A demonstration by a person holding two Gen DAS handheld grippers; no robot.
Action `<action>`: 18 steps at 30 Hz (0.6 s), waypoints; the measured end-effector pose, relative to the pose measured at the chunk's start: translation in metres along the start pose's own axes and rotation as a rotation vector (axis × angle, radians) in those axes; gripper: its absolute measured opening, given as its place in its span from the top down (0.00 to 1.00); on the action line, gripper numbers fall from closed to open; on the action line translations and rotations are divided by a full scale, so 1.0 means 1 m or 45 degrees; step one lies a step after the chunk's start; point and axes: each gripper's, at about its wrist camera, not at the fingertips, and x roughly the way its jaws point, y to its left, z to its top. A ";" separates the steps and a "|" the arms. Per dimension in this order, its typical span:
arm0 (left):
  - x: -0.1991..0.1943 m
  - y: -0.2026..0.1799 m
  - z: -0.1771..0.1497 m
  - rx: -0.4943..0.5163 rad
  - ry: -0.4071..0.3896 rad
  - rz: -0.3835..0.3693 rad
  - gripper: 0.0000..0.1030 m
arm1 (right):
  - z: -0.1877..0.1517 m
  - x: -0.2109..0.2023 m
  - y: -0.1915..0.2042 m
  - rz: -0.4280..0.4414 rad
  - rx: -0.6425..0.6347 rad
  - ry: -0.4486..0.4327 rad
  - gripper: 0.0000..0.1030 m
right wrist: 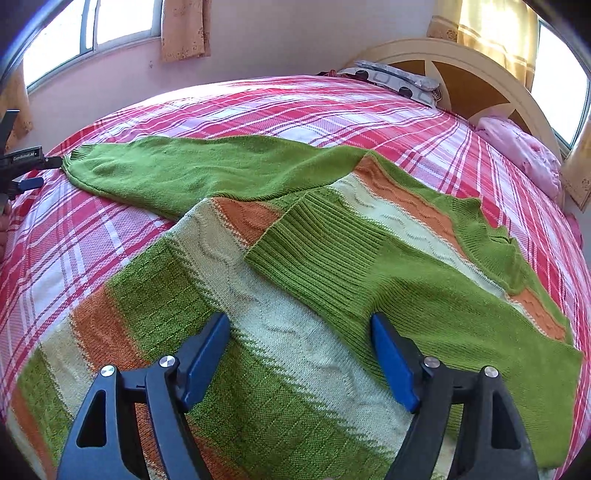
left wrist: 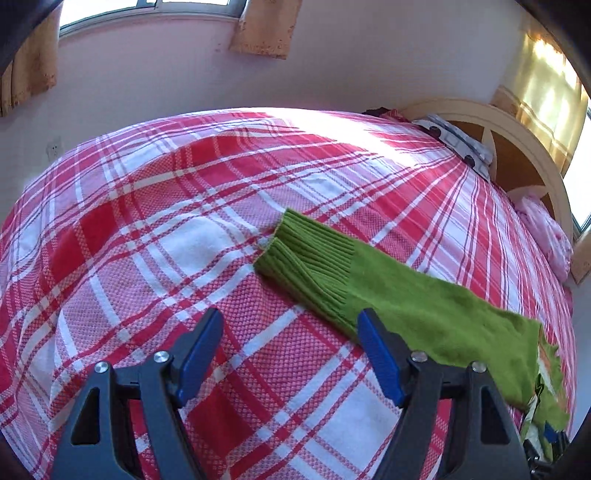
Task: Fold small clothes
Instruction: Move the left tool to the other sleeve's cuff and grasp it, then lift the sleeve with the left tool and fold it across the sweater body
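Observation:
A knitted sweater [right wrist: 229,295] striped green, orange and cream lies spread on the plaid bed. One green sleeve [right wrist: 332,266] is folded over its body, ribbed cuff up. The other sleeve [right wrist: 177,170] stretches out to the left, where my left gripper [right wrist: 46,171] sits just beside its cuff. In the left wrist view that outstretched sleeve [left wrist: 424,306] runs right of my left gripper [left wrist: 290,317], whose right finger overlaps the sleeve's edge. It is open and pinches nothing. My right gripper [right wrist: 299,321] hovers open over the sweater's body beside the folded sleeve, with nothing between its pads.
The red, pink and white plaid bedspread [left wrist: 166,240] covers the whole bed. A patterned pillow [right wrist: 399,79] and a pink bundle of cloth [right wrist: 524,151] lie by the curved headboard [right wrist: 461,62]. Windows with tan curtains [right wrist: 184,29] line the far wall.

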 end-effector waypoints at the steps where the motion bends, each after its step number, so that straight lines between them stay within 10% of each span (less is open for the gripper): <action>1: 0.002 0.000 0.001 -0.021 0.003 -0.019 0.26 | 0.000 0.000 0.000 -0.003 0.000 -0.001 0.24; 18: 0.027 0.009 0.016 -0.309 -0.081 -0.258 0.27 | 0.000 0.001 0.006 -0.059 -0.023 0.000 0.23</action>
